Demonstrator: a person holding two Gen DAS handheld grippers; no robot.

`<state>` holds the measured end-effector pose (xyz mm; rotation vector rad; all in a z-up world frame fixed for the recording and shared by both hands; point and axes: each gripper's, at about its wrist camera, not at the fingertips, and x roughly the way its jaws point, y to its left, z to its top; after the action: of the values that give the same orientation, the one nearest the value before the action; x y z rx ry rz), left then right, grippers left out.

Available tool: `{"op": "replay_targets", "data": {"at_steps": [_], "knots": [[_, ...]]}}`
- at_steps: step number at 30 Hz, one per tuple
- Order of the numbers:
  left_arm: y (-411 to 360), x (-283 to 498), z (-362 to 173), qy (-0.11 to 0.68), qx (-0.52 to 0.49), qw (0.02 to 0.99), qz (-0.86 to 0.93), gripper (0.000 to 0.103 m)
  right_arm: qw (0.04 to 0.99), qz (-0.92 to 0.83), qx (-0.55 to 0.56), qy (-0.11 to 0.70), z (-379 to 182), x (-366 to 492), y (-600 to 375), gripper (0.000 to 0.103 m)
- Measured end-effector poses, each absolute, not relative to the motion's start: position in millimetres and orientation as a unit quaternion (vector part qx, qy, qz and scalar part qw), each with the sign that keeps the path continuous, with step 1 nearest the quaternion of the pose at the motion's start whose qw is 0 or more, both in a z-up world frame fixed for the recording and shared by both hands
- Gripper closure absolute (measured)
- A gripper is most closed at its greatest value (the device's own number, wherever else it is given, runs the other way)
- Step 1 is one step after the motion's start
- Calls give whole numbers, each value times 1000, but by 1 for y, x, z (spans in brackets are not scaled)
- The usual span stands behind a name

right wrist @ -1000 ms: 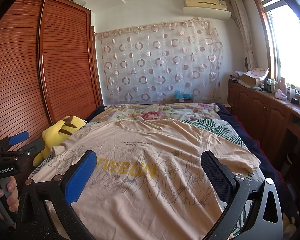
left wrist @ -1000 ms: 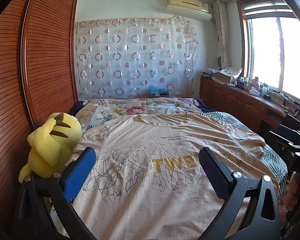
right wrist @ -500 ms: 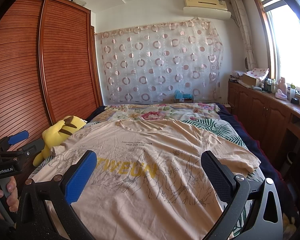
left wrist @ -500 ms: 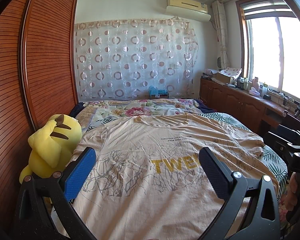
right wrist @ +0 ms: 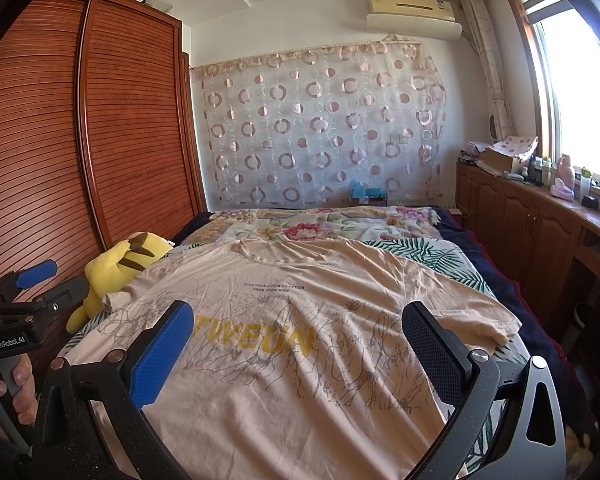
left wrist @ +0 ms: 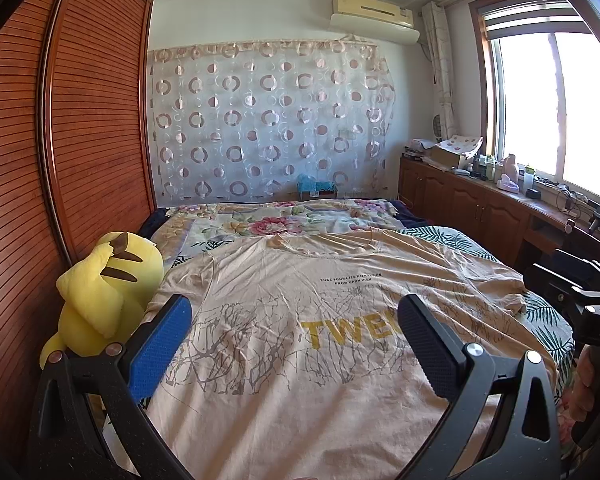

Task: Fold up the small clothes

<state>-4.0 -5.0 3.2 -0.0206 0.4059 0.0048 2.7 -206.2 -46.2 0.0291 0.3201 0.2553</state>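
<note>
A peach T-shirt [left wrist: 300,320] with yellow lettering and grey branch print lies spread flat on the bed, collar at the far end; it also shows in the right wrist view [right wrist: 300,320]. My left gripper [left wrist: 294,344] is open and empty, held above the shirt's lower part. My right gripper [right wrist: 298,352] is open and empty, also above the lower part. The left gripper shows at the left edge of the right wrist view [right wrist: 28,292], and the right gripper at the right edge of the left wrist view [left wrist: 580,296].
A yellow plush toy [left wrist: 104,292] sits at the bed's left edge against the slatted wooden wardrobe [left wrist: 60,160]. A floral quilt [left wrist: 284,220] lies beyond the shirt. A wooden cabinet [right wrist: 540,220] with clutter runs under the window at right.
Both grippers have stayed almost still; the left view has tilted up very slightly. The shirt has not moved.
</note>
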Motion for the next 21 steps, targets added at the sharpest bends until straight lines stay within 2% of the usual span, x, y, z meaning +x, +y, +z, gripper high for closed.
{"op": "replay_targets", "data": {"at_steps": [21], "knots": [[-6,-5,2,199,-8,980,3,0,979,128,15,159,-45,2,-206,0]]}}
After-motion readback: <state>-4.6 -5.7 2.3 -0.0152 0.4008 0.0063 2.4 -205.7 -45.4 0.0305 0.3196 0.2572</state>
